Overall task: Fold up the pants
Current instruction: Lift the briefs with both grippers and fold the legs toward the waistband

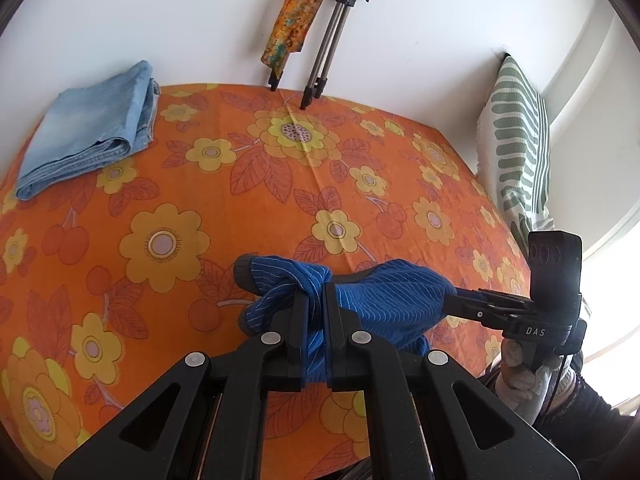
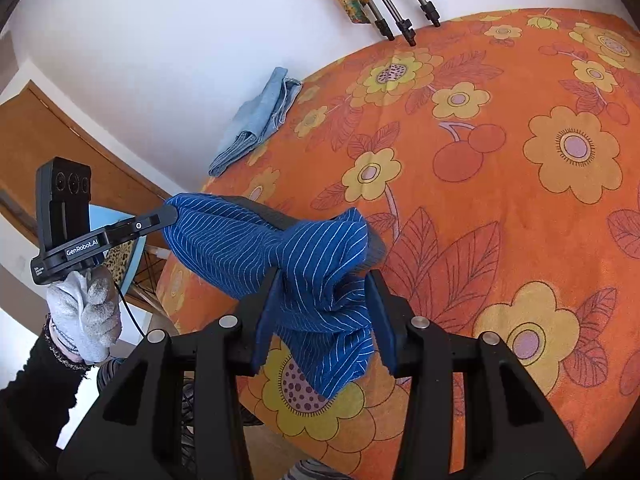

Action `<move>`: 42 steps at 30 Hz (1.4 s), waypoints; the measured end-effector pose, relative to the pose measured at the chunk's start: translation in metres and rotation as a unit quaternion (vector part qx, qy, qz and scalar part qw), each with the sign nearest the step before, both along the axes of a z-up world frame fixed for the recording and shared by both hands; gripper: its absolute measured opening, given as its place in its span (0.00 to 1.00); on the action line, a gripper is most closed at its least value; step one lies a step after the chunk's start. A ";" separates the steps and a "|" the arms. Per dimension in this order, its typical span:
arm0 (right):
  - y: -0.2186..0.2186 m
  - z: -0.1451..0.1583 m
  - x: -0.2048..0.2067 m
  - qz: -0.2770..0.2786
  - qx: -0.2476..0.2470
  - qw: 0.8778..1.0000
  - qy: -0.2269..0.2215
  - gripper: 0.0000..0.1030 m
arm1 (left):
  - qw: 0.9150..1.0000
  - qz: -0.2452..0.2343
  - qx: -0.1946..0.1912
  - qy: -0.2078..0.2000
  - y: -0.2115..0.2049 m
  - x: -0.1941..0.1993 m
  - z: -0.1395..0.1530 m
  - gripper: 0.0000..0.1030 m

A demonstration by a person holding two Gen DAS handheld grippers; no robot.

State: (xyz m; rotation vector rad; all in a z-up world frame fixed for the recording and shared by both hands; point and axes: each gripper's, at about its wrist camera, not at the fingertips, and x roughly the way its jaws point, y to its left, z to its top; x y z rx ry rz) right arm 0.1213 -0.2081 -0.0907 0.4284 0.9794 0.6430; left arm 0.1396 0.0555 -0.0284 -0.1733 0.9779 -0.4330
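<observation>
Blue pinstriped pants point(image 1: 392, 292) hang bunched between the two grippers, low over the front of the orange flowered bed point(image 1: 240, 184). My left gripper point(image 1: 316, 312) is shut on a pinch of the cloth; in the right wrist view its tip point(image 2: 168, 216) is buried in the fabric. My right gripper point(image 2: 326, 284) has its jaws apart, with a crumpled fold of the pants point(image 2: 320, 280) loose between them and draping below. From the left wrist view, the right gripper point(image 1: 460, 294) reaches into the bundle's right end, held by a gloved hand point(image 1: 520, 364).
Folded light-blue jeans point(image 1: 88, 128) lie at the bed's far left corner by the wall. Tripod legs point(image 1: 320, 68) stand on the far edge. A green-striped pillow point(image 1: 516, 140) leans at the right. A wooden door point(image 2: 60, 140) and blue chair point(image 2: 120, 248) are left of the bed.
</observation>
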 end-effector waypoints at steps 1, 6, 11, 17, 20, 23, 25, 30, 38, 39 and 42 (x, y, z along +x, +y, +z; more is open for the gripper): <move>0.002 0.000 0.001 0.005 0.001 1.000 -0.002 0.43 | 1.000 0.002 -0.001 0.001 0.001 0.000 -0.001 0.04; 0.012 -0.004 0.012 0.039 0.019 0.999 0.003 0.10 | 1.000 0.009 -0.001 0.007 0.004 0.003 -0.006 0.04; 0.013 0.014 0.000 0.035 0.022 0.999 -0.029 0.08 | 1.000 0.014 -0.010 0.008 0.007 -0.004 -0.002 0.04; -0.003 0.054 -0.032 0.022 0.032 0.997 -0.065 0.08 | 0.999 0.006 -0.032 0.003 0.006 -0.033 0.018 0.04; -0.013 0.074 -0.053 0.024 0.034 0.996 -0.073 0.08 | 0.999 -0.003 -0.041 0.010 0.002 -0.052 0.028 0.05; -0.019 0.078 -0.067 0.025 0.033 0.997 -0.063 0.08 | 0.999 -0.018 -0.033 0.012 -0.008 -0.065 0.031 0.04; -0.021 0.071 -0.066 0.022 0.031 0.998 -0.044 0.08 | 0.999 -0.019 -0.033 0.020 -0.011 -0.063 0.025 0.05; -0.020 0.027 -0.032 0.006 0.021 1.000 0.011 0.08 | 0.997 0.013 -0.039 0.064 -0.009 -0.021 -0.015 0.04; -0.028 -0.016 0.043 -0.032 0.032 0.997 0.061 0.08 | 0.993 0.056 -0.054 0.089 -0.008 0.053 -0.061 0.05; -0.028 -0.017 0.050 -0.034 0.034 0.997 0.063 0.08 | 0.993 0.058 -0.054 0.088 -0.009 0.058 -0.063 0.05; -0.030 -0.017 0.063 -0.041 0.033 0.997 0.062 0.08 | 0.992 0.058 -0.066 0.092 -0.008 0.069 -0.065 0.05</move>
